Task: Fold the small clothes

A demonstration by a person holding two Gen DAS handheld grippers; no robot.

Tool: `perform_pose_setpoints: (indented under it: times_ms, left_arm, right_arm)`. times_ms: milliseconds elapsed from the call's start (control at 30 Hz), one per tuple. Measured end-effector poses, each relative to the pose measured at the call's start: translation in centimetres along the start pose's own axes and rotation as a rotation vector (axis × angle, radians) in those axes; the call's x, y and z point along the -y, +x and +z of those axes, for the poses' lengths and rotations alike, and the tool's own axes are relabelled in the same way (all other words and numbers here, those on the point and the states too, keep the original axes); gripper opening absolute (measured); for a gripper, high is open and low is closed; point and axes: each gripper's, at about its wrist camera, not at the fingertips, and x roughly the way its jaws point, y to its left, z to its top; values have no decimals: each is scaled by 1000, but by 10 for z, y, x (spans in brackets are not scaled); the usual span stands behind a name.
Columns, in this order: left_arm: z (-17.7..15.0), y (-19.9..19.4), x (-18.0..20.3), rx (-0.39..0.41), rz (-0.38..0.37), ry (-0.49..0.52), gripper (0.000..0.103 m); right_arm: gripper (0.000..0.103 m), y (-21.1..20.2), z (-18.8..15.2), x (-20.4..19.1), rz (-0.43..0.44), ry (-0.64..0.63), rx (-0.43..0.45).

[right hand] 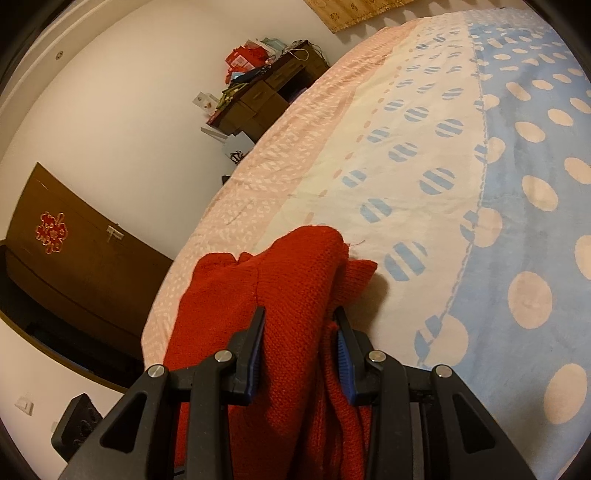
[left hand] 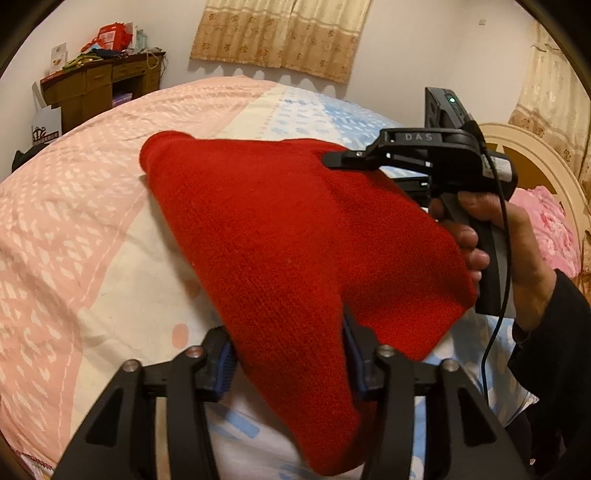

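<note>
A red knitted garment (left hand: 273,236) hangs stretched above the bed between both grippers. My left gripper (left hand: 290,354) is shut on its near edge, with cloth draped between and below the blue pads. My right gripper (right hand: 300,332) is shut on another part of the garment (right hand: 288,295), which bunches up between its fingers. In the left wrist view the right gripper's body (left hand: 417,155) and the hand holding it sit at the right, fingers tucked into the cloth's far corner.
The bed's sheet (right hand: 424,158) has pink, cream and blue dotted bands. A wooden desk (left hand: 96,88) with clutter stands by the far wall. A curtain (left hand: 280,33) hangs behind. A pink pillow (left hand: 554,229) and a headboard lie at the right. A brown door (right hand: 74,266) is at the left.
</note>
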Motion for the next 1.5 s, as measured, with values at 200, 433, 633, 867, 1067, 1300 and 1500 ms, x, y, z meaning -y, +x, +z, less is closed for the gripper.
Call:
perform_pose_setpoints:
  times_ms: [200,433,633,867,1067,1300,1500]
  left_arm:
    - [-2,-1,3,-5,15,11,59]
    - [-4,-6,8,-11,53,43,65]
    - [-3,-15,8,-19,78,62,73]
    - [9,-41,2,61,117,70,91]
    - [32,-32,-13,127,216,58,93]
    - [35,2,-20,95,287,61,94]
    - [23,4,-14,113,287,49,101]
  right_arm:
    - [36,-2,-7,4,-40,-11,5]
    - [44,-3,-9,0,-81,-21,14]
    - [50,-6,-9,-3,-132,-41,7]
    - [50,-62,-22,-15,-170,-78,144]
    - [50,-94,-50,-44,-104,-147,178]
    - [33,-64,-88,-51,-262,-228,31]
    - [33,-66,-95,-16,-223,-94,22]
